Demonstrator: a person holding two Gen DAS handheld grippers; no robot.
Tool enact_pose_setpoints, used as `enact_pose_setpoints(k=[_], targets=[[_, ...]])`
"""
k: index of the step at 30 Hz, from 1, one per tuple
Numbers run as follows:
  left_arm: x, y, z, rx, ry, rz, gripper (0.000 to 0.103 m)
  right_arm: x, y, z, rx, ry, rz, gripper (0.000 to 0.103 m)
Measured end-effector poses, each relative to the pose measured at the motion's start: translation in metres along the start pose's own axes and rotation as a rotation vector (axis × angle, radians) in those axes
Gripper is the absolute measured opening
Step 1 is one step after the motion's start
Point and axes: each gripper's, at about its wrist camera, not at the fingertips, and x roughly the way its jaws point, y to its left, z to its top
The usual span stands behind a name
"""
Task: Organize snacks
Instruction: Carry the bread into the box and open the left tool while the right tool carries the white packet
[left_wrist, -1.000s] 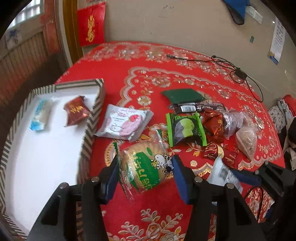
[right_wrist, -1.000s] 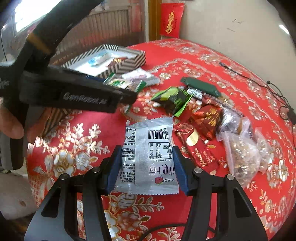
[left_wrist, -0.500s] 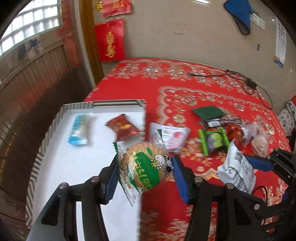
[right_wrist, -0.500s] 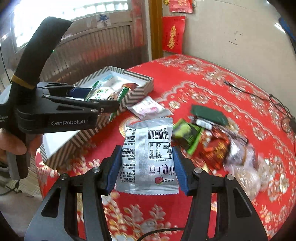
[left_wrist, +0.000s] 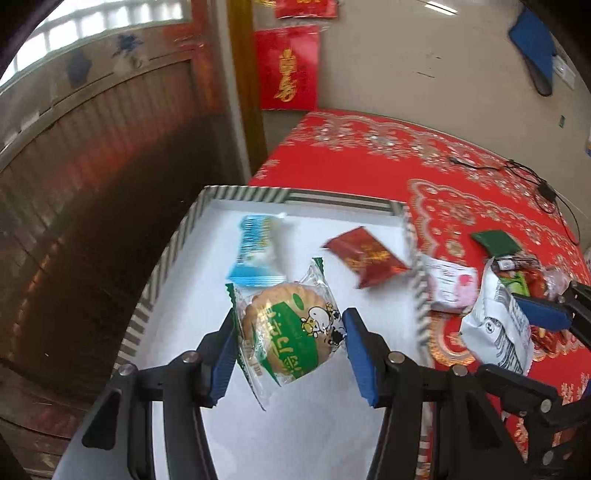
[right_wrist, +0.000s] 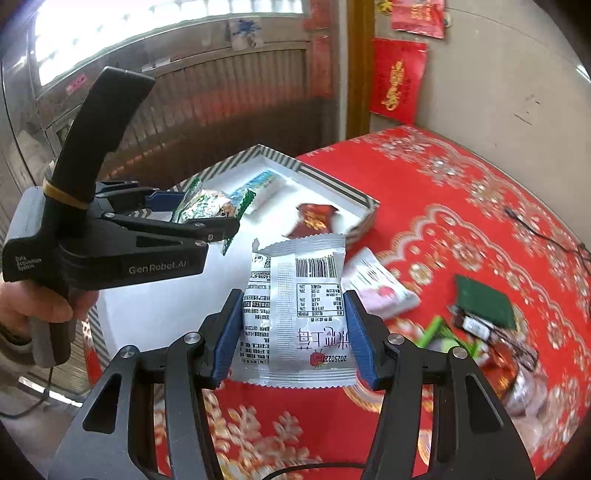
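— Green-and-clear film, crinkly stuff: that is the round biscuit packet (left_wrist: 291, 338) my left gripper (left_wrist: 290, 347) has pinched between its blue pads, jaws partly closed onto the wrapper's sides. It hangs above the white floor of the striped cardboard box (left_wrist: 166, 254), where a blue-and-white wrapped bar (left_wrist: 256, 254) and a dark red foil sachet (left_wrist: 369, 256) lie.

— And your other hand?

— My right gripper (right_wrist: 291, 328) is closed to about the same width on a silver-white pouch with a barcode (right_wrist: 295, 314), held over the red embroidered tablecloth (right_wrist: 461, 206) just beside the box's near wall.

— What worries you?

— Slippery film. The biscuit is gripped by its edges, tilted; I judge it could slide out early or land on the blue bar. The two grippers are also close, so bringing the pouch in now risks knocking them together or clipping the box rim.
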Motion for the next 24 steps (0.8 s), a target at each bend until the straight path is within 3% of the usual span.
enact_pose_setpoints(k=[13, 24], targets=[[0.028, 0.044, 0.005, -0.057, 0.049, 0.029, 0.057, 0.041, 0.021, 0.038, -0.011, 0.021, 0.039, 0.053], [0.044, 0.053, 0.005, -0.062, 0.084, 0.039, 0.057, 0.074, 0.025, 0.046, -0.006, 0.063, 0.076, 0.053]])
